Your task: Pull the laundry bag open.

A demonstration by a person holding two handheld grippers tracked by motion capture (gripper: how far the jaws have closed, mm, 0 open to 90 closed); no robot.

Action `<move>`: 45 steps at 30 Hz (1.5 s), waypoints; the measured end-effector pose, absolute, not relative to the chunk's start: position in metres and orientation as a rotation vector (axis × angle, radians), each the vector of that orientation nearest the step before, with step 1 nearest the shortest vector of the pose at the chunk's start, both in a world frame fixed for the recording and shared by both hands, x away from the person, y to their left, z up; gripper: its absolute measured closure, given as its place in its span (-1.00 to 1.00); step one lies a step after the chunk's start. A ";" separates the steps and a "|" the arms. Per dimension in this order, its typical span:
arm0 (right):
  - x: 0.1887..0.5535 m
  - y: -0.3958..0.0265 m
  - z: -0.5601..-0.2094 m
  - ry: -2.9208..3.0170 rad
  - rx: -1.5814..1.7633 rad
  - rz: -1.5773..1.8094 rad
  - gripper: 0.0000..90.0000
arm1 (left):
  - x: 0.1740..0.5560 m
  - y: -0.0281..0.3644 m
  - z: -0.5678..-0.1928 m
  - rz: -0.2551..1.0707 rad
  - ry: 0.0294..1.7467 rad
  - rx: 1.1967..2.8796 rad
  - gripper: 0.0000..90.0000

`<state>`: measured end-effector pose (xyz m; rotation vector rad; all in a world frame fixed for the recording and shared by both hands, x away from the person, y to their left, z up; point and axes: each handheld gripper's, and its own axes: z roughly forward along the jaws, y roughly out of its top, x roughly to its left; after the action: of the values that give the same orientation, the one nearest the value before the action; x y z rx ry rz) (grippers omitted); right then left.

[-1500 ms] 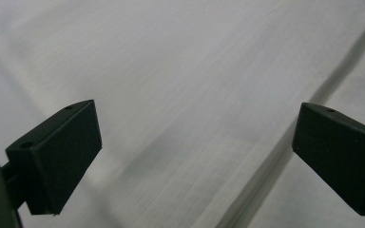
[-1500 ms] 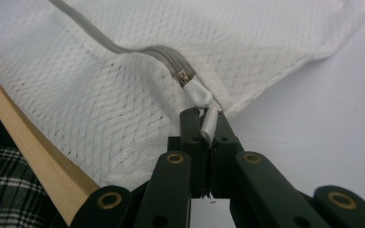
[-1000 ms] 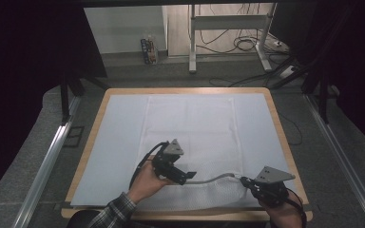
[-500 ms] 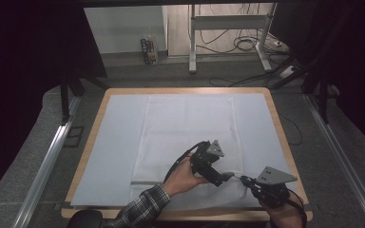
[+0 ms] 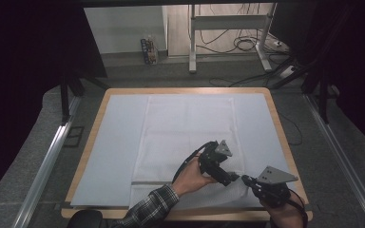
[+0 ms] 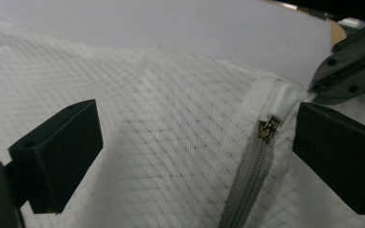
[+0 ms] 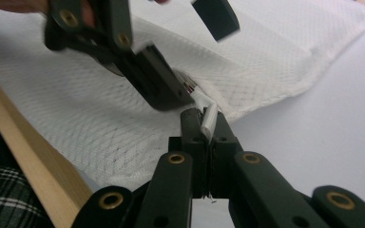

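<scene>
The right tongs [image 7: 203, 124] are pressed together on the white fabric tab [image 7: 209, 119] at the end of the zipper, pinning that corner of the white mesh laundry bag [image 5: 190, 137] near the front right of the counter [image 5: 123, 95]. The left tongs [image 6: 195, 142] are spread wide, one jaw on each side of the small brass zipper slider [image 6: 268, 129], which sits at the end of the grey zipper tape [image 6: 247, 180] just below the tab; they touch nothing yet. In the high view the left tongs [image 5: 232, 179] point toward the right tongs [image 5: 245, 180], tips nearly meeting over the bag's lower right corner. The bag lies flat on a pale blue sheet [image 5: 109, 142] covering the wood-edged counter.

This looks like the start of working the zipper: one end is anchored, the slider not yet gripped. The next move would call for closing the left tongs squarely on the little slider or its pull, then drawing it along the tape while the right tongs hold the tab taut. The slider is small and could slip.
</scene>
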<state>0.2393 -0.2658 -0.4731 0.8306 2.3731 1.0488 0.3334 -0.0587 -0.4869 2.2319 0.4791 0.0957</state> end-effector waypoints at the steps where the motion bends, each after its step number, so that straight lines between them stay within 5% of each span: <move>1: 0.240 -0.266 -0.474 2.373 0.838 1.050 0.95 | 0.334 -0.057 -0.486 0.100 0.488 2.224 -0.91; 19: 0.239 -0.266 -0.472 2.361 0.822 1.063 0.95 | 0.340 -0.068 -0.488 0.042 0.512 2.170 -0.92; 32: 0.240 -0.267 -0.474 2.365 0.845 1.038 0.95 | 0.344 -0.062 -0.487 0.254 0.562 2.254 -0.86; 35: 0.240 -0.268 -0.474 2.357 0.848 1.036 0.95 | 0.346 -0.048 -0.482 0.209 0.575 2.243 -0.82; 39: 0.241 -0.268 -0.474 2.358 0.845 1.028 0.95 | 0.342 -0.034 -0.478 0.162 0.548 2.231 -0.67; 45: 0.240 -0.267 -0.475 2.356 0.835 1.029 0.95 | 0.341 -0.024 -0.480 0.008 0.504 2.178 -0.12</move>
<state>0.2401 -0.2673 -0.4749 0.8345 2.3564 1.0291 0.3408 -0.0243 -0.4797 2.1782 0.5036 0.0076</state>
